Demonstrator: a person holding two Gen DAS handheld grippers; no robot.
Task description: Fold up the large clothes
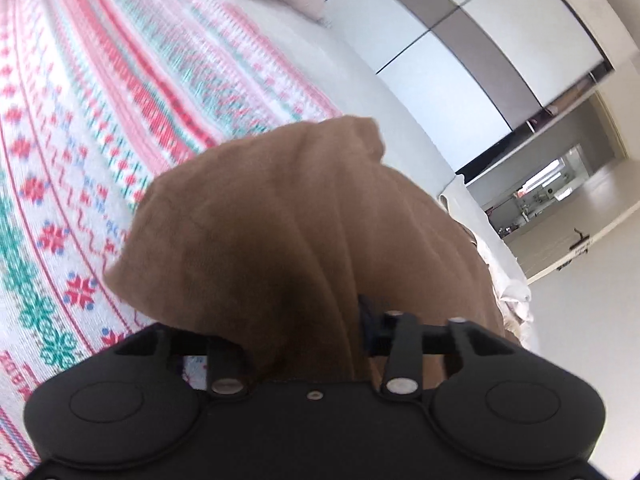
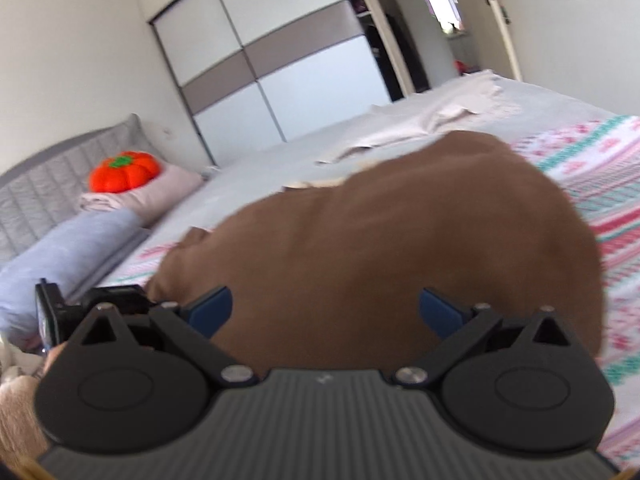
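Note:
A brown garment point(image 1: 260, 220) lies bunched on the patterned bedspread point(image 1: 80, 160) and drapes over my left gripper point(image 1: 312, 320). One blue pad point(image 1: 366, 320) presses against a fold of it, and the other finger is hidden under the cloth. In the right wrist view the same brown garment point(image 2: 400, 240) fills the middle. My right gripper point(image 2: 326, 308) stands open. Its blue pads point(image 2: 212, 308) are wide apart with the cloth heaped between and beyond them, not pinched.
Pale beige clothes point(image 2: 440, 116) lie further back on the grey sheet. An orange pumpkin cushion point(image 2: 124, 172) sits on a pink pillow by the headboard, next to a lilac bolster point(image 2: 60, 260). A sliding wardrobe point(image 2: 280, 60) stands behind the bed. A hand point(image 2: 16, 400) shows at bottom left.

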